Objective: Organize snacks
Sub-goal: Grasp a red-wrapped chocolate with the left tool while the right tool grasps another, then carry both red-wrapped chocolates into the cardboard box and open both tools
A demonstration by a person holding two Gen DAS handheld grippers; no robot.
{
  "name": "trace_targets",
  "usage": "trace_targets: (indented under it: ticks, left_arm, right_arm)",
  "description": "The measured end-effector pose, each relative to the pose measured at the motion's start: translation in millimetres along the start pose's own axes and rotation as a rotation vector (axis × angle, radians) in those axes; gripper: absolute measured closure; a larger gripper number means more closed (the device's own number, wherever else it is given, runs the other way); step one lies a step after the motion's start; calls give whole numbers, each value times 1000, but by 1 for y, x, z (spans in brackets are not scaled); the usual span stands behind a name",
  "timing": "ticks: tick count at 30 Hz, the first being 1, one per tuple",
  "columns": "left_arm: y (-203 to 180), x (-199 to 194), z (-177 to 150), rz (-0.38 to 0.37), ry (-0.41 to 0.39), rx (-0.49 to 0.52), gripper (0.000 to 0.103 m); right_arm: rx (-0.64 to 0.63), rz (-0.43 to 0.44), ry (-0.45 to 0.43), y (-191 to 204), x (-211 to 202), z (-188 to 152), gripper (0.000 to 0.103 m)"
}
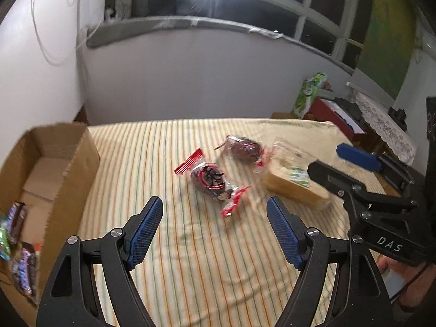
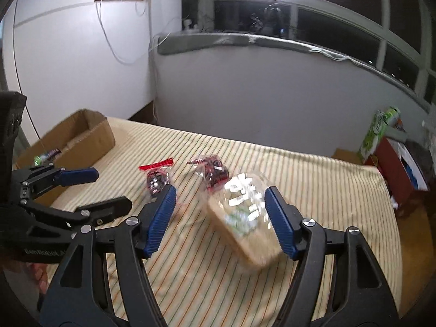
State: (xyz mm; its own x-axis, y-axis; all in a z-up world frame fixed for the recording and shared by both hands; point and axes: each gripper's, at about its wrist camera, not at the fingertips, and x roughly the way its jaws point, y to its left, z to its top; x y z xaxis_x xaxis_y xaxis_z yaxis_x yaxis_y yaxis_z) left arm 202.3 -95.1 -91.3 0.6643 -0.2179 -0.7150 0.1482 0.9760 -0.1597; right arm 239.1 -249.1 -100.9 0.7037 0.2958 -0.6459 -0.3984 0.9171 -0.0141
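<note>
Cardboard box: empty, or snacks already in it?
Not empty. The cardboard box is open-topped, and several wrapped snack bars lie on its floor at the near end.

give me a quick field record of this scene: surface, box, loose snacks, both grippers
surface: striped cloth covering a table
box: open cardboard box at the cloth's left edge, with a few wrapped snacks already inside
loose snacks: two red-trimmed clear packets with dark contents, near packet and far packet; beside them a pale biscuit pack in clear wrap
left gripper: open, nothing between its jaws, aimed toward the near packet
right gripper: open, jaws either side of the biscuit pack, pads not pressing it
image quality: motion blur, labels unreadable
</note>
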Motion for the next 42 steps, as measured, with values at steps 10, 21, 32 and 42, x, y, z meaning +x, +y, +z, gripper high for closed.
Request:
trace_targets:
  ticks: [10,21,32,42]
  left_arm:
    - [26,52,15,4,118,-189,24]
    - [27,73,19,1,112,-181,25]
    - [27,67,12,-66,77,-133,69]
    - [28,32,-3,-64,44,-112,70]
  right_arm:
    - [-191,66,261,3,100,45,33]
    - [-214,140,398,7,141,34,60]
    - [-131,151,305,4,116,30,70]
    - [-5,146,119,24,27,10,70]
